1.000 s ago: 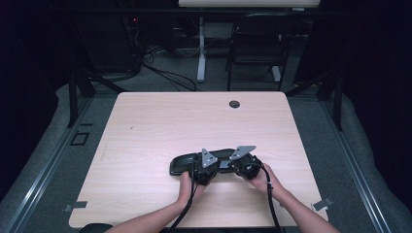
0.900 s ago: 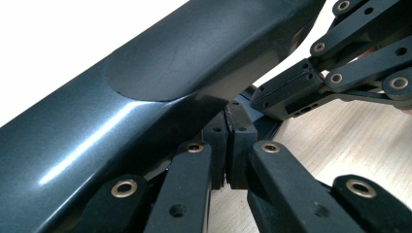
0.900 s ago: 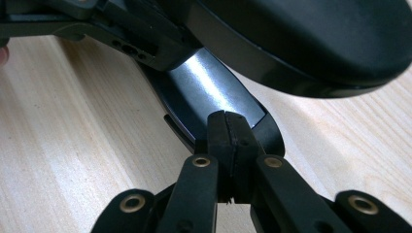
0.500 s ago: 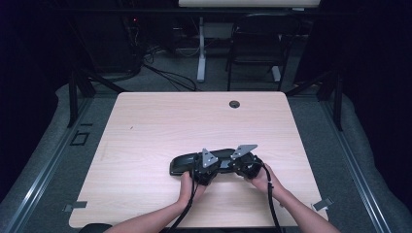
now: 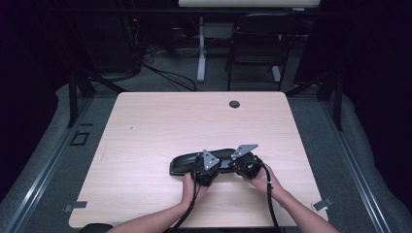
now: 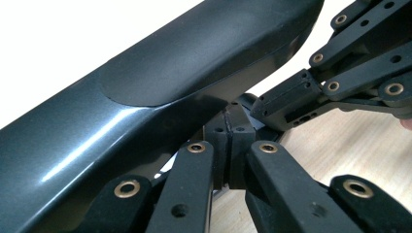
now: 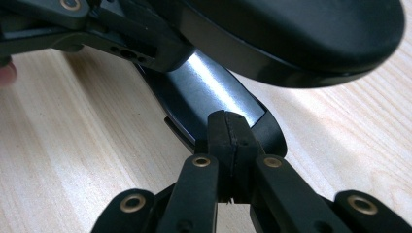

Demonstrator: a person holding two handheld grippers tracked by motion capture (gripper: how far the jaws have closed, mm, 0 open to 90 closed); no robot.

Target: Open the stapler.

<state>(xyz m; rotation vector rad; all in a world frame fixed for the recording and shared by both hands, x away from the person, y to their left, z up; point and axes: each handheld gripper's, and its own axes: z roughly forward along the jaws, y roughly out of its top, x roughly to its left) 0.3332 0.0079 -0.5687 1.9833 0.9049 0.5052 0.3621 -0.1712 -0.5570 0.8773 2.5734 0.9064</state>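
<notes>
One long, glossy black plastic case (image 5: 194, 163) is seen on one pale wooden table (image 5: 145, 145). Two black two-jaw grippers, left (image 5: 206, 171) and right (image 5: 245, 165), are counted beside it

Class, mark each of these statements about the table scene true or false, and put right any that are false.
1. A long dark glossy object lies on the wooden table. True.
2. The left gripper has its fingers wide open. False: they are shut, pressed together.
3. The right gripper has its fingers shut. True.
4. The dark object stands upright at the far edge of the table. False: it lies flat near the person's side, just in front of the hands.
5. A small round dark hole sits near the table's far edge. True.
6. The two grippers are at opposite ends of the table. False: they are close together.
</notes>
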